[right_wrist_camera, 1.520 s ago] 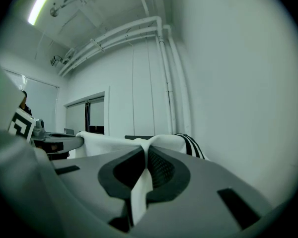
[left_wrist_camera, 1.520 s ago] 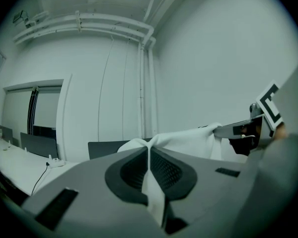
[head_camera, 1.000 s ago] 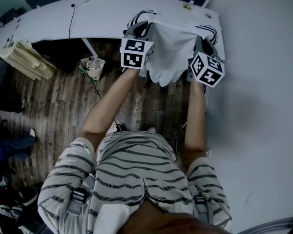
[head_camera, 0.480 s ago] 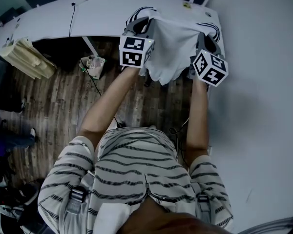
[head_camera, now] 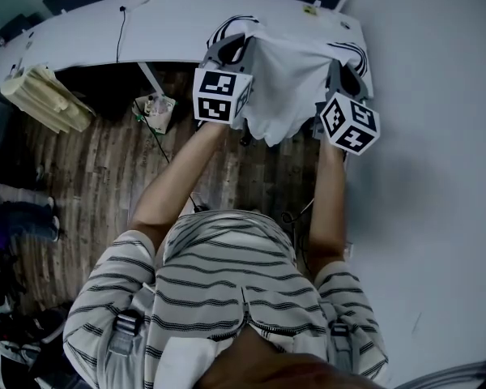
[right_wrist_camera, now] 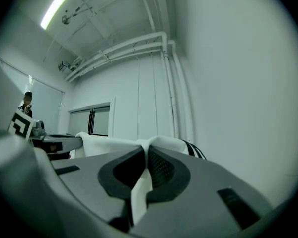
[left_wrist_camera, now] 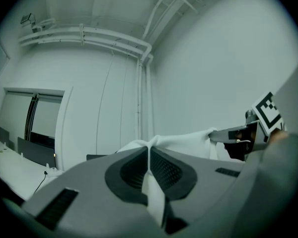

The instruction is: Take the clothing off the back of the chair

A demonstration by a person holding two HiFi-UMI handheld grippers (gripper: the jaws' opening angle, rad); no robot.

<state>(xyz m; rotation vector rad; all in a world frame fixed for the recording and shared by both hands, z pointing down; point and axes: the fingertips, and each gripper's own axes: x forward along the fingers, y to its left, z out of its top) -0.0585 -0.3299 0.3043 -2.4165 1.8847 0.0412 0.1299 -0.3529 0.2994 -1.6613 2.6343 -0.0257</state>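
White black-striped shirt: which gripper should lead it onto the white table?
Left, likely. Both are shut on the white striped shirt, but the left gripper faces the white table's long stretch; the right gripper sits at its end.

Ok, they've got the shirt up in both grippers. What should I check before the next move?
1. Left gripper shut on the shirt: ok, cloth is pinched between its jaws.
2. Right gripper shut on the shirt: ok, same pinch.
3. Shirt spread between the two grippers, not bunched: ok.
4. Shirt free of the chair: cannot tell, no chair shows in any view.
5. Striped sleeves clear of the desk: cannot tell, from above they overlap its edge.
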